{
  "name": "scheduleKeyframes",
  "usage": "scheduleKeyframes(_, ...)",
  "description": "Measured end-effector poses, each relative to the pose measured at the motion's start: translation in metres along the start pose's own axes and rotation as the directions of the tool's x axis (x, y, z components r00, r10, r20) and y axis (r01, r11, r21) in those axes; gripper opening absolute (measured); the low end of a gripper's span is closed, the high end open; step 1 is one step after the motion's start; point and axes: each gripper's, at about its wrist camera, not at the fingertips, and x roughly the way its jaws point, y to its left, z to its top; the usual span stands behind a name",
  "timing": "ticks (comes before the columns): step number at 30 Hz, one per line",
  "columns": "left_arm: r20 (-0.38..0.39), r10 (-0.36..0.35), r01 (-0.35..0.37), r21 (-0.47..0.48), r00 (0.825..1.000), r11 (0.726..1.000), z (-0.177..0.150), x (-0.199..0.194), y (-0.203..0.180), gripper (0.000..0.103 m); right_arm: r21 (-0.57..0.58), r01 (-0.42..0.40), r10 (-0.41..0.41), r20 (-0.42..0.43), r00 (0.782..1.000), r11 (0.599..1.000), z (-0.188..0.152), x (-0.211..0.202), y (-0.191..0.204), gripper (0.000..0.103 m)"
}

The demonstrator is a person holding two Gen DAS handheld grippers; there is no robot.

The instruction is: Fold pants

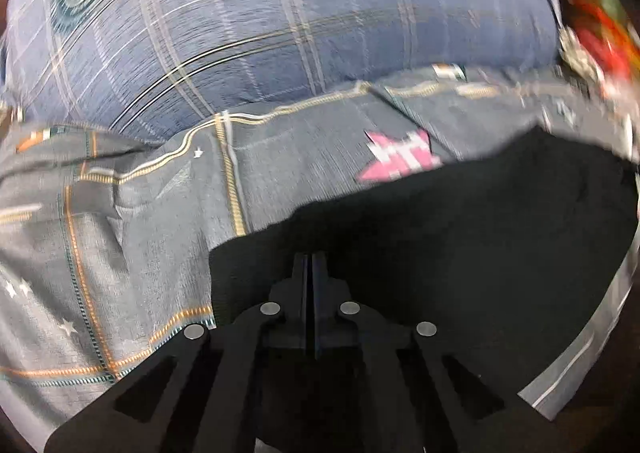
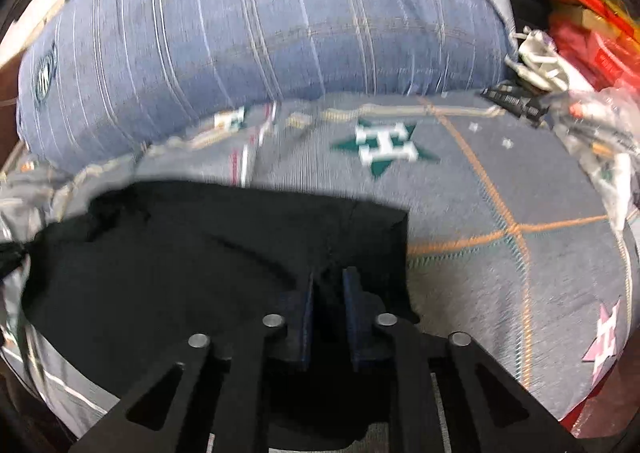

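While both grippers pinch black pants (image 2: 192,253) — long axis crosswise.

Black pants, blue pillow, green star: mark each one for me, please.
black pants (image 2: 180,253): right wrist view, flat middle of the dark fabric.
blue pillow (image 2: 260,37): right wrist view, centre of its striped face.
green star (image 2: 384,145): right wrist view, middle of the emblem printed on the bedsheet.
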Motion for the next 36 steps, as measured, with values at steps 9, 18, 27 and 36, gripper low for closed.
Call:
scheduleKeyframes(9,0.001,-0.045,0.044,-0.159,0.999,0.986,0.011,0.045,0.042,0.0,0.112,0.176,-0.172,-0.043,0.984,0.978,0.021,0.041,-0.032,0.007)
scheduleKeyframes(18,0.033,-0.053,0.059,-0.218,0.998,0.974,-0.002,0.034,0.036,0.002,-0.055,-0.057,0.063,0.099,0.993,0.997,0.028,0.004,0.069,0.056)
scheduleKeyframes(27,0.052,-0.065,0.076,-0.259,0.997,0.963,-0.009,0.031,0.038,0.001,-0.301,-0.348,0.334,-0.099,0.937,0.888,0.043,0.083,0.226,0.056)
scheduleKeyframes(36,0.058,-0.026,0.044,-0.34,0.998,0.939,-0.018,0.003,0.045,0.0,-0.363,-0.297,0.265,-0.136,0.955,0.883,0.082,0.099,0.261,0.006)
